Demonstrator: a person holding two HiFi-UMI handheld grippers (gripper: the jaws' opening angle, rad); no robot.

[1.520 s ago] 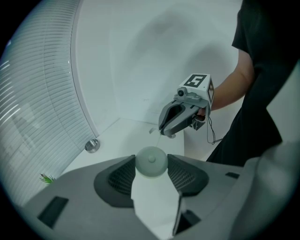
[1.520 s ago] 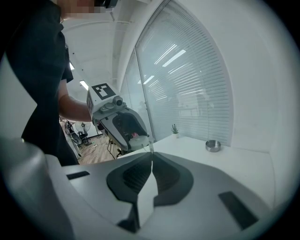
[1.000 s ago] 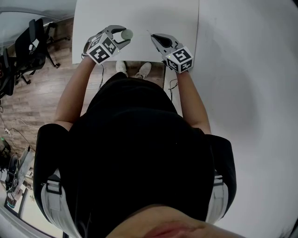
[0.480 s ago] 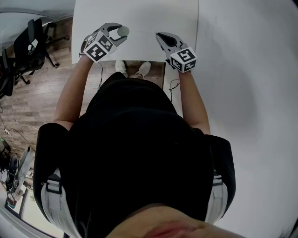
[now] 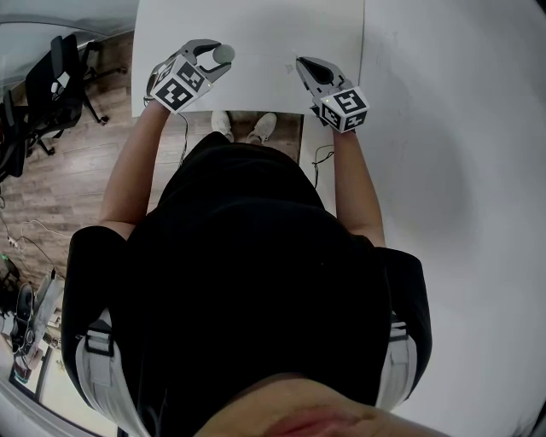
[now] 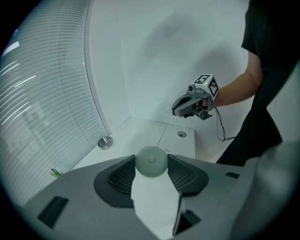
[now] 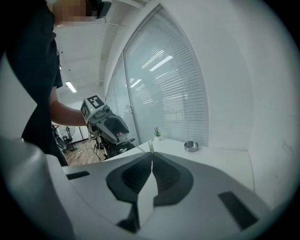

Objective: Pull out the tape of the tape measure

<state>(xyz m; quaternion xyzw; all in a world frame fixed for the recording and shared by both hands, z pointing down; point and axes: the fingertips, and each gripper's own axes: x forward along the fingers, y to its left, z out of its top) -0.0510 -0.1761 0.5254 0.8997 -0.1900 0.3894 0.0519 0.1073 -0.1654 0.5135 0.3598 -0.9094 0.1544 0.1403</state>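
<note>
Over the front edge of the white counter (image 5: 256, 26), the tape measure (image 6: 151, 161) sits between the jaws of the left hand-held gripper (image 5: 217, 58) — they squeeze it from both sides. It is small and round like a ball, pale grey-green, with a little round button in the middle. A very thin tape (image 7: 151, 146) comes out of it and runs sideways to the right hand-held gripper (image 5: 299, 61). That gripper's jaws are pressed together on the tape's tip — a small bit sticks up above them. The tape's long line goes from left to right, almost level.
</note>
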